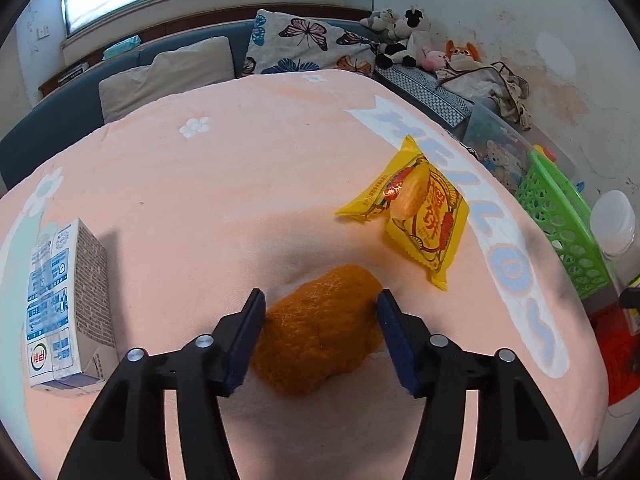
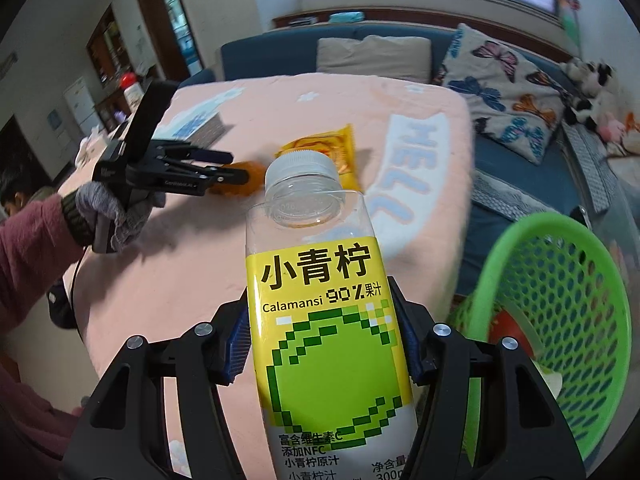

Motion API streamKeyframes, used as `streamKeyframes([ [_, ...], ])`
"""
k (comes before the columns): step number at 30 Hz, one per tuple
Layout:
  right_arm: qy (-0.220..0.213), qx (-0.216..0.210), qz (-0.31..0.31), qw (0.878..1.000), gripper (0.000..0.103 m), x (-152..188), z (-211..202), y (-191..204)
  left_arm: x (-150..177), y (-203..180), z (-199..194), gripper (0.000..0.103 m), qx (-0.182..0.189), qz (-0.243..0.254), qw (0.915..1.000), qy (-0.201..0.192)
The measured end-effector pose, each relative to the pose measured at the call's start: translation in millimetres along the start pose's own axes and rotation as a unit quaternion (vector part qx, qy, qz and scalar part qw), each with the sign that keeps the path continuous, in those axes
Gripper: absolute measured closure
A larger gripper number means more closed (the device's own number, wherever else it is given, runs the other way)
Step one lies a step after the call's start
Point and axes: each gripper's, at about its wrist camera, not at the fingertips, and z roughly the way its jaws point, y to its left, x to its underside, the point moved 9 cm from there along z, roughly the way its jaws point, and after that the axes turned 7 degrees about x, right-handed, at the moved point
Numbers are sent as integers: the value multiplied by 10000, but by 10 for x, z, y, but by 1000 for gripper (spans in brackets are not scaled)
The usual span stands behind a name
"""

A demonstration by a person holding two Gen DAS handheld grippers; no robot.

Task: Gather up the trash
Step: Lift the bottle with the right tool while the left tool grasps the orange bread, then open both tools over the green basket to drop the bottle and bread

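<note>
Near the front edge of the pink "HELLO" blanket (image 1: 280,152), my left gripper (image 1: 320,304) straddles the orange peel (image 1: 320,332), jaws apart with both pads touching or just beside its flanks, so a soft, uneven peel could squirt out if I close off-centre. Off the right edge, my right gripper (image 2: 320,336) is clamped on the empty bottle (image 2: 320,312) reading "Calamansi 90%" and "小青柠", near the green basket (image 2: 560,280); releasing early could bounce it off the rim.

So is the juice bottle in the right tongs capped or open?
Capped: the bottle carries a white ribbed cap on its neck, held between the right tongs.
</note>
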Motion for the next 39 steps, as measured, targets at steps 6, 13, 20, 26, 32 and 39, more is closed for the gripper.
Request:
streamKeyframes([
  [6,-118,175,327,9992,43,47,-117,-226,-21,-32,-58,64,-145,-6,9998,-137],
  [13,-293,410,637,9967,44,127,-316,-481,-52,-35,-195,73,-229,-287,9990,-254],
  [20,-481,856,1067,9894,44,210,-551,-932,-153,-411,-364,76,95,-259,9988,-403],
  [26,-575,1520,1489,9754,44,347,-743,-1481,-281,-900,-452,77,448,-28,9977,-513],
  [32,-505,1982,1709,9638,44,485,-710,-1868,-419,-1302,-483,77,769,76,9953,-582],
  [39,-426,2286,2006,9517,44,536,-577,-2262,-559,-1724,-463,77,991,265,9929,-605],
])
